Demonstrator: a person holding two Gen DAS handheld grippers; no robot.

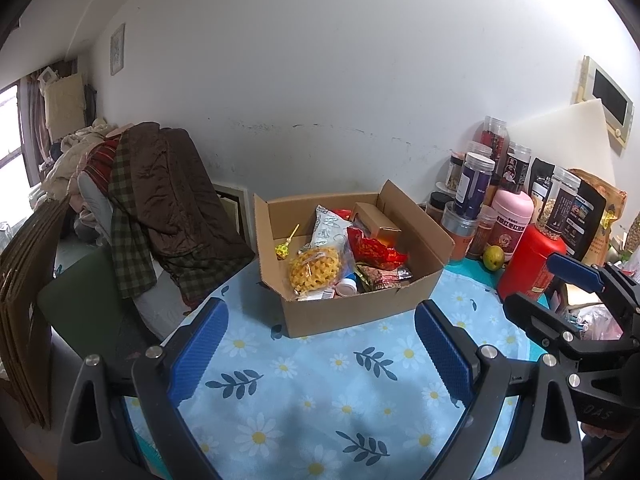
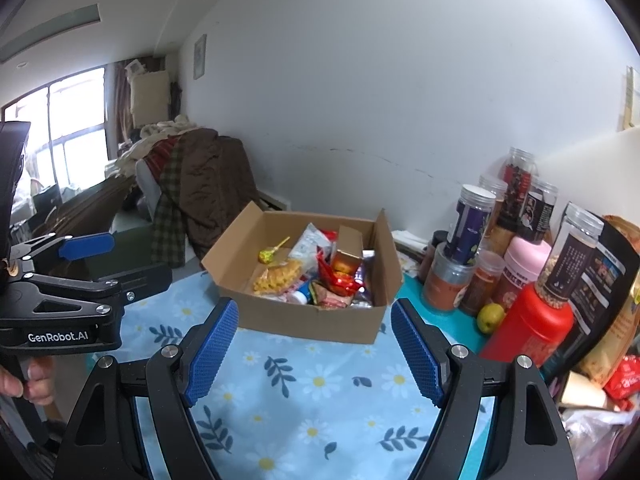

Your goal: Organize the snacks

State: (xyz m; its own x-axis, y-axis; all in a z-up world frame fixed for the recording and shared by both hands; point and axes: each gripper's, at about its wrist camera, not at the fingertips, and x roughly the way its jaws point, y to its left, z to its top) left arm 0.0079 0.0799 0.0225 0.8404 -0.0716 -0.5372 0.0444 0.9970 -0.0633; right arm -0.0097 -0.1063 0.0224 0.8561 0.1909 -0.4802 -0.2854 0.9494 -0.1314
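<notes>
An open cardboard box [image 1: 360, 314] [image 2: 312, 322] stands on the daisy-print tablecloth [image 1: 320, 384]. Inside lie a yellow waffle-snack bag [image 1: 314, 270] [image 2: 278, 278], a lollipop [image 1: 284, 249], a white packet [image 1: 330, 232], a red foil bag [image 1: 374, 250] [image 2: 340, 280] and a small brown carton [image 1: 376, 220]. My left gripper [image 1: 320, 306] [image 2: 140, 258] is open and empty just before the box's front wall. To its right my right gripper [image 2: 316, 306] [image 1: 532, 280] is also open, with nothing between its blue pads [image 2: 210, 352].
Tall jars, a pink bottle [image 1: 512, 220], a red bottle [image 1: 528, 268] [image 2: 528, 328], a green fruit [image 1: 493, 258] and snack bags crowd the table's right side. A clothes-draped chair [image 1: 160, 200] and flat cardboard [image 1: 24, 300] stand at the left. A hand [image 2: 28, 380] holds the left gripper's handle.
</notes>
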